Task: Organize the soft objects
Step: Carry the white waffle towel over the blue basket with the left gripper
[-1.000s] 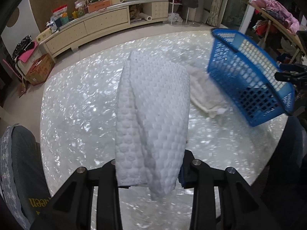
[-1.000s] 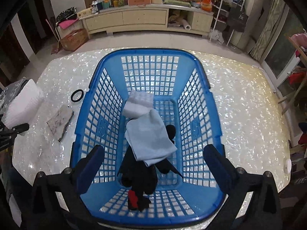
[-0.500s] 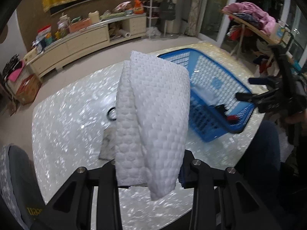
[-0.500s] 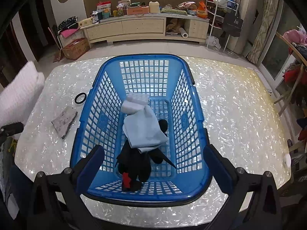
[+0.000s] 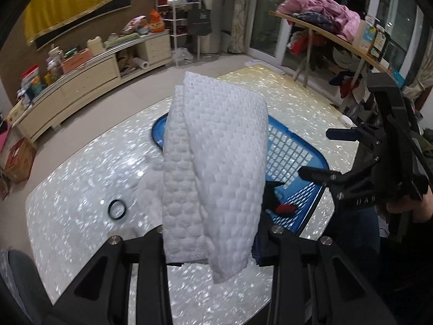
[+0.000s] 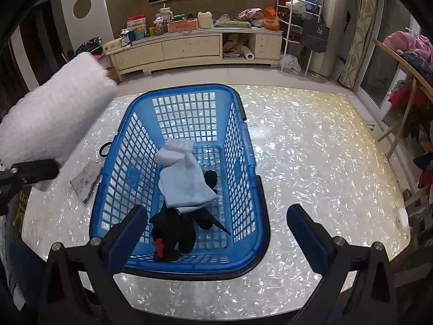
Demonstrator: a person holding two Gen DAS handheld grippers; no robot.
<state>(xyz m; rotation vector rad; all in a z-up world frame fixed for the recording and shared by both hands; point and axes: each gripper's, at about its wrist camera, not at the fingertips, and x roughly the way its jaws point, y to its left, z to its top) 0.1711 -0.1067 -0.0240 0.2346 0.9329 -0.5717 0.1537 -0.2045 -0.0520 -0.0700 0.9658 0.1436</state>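
Observation:
My left gripper (image 5: 213,239) is shut on a folded white quilted cloth (image 5: 213,168) and holds it in the air, left of the blue basket (image 5: 297,149). The cloth also shows at the left of the right wrist view (image 6: 51,119). The blue basket (image 6: 130,168) stands on the pearly table and holds a light blue cloth (image 6: 184,181), a white cloth (image 6: 176,151) and a black plush item (image 6: 176,233) with a red spot. My right gripper (image 6: 216,230) is open and empty, over the basket's near rim.
A black ring (image 6: 105,149) and a flat grey cloth (image 6: 85,180) lie on the table (image 6: 311,162) left of the basket. A long cabinet (image 6: 189,48) stands across the floor. A rack of clothes (image 6: 406,62) stands at the right.
My left gripper has carried the white cloth up and toward the basket. The right gripper has pulled back a little from the basket and stays open.

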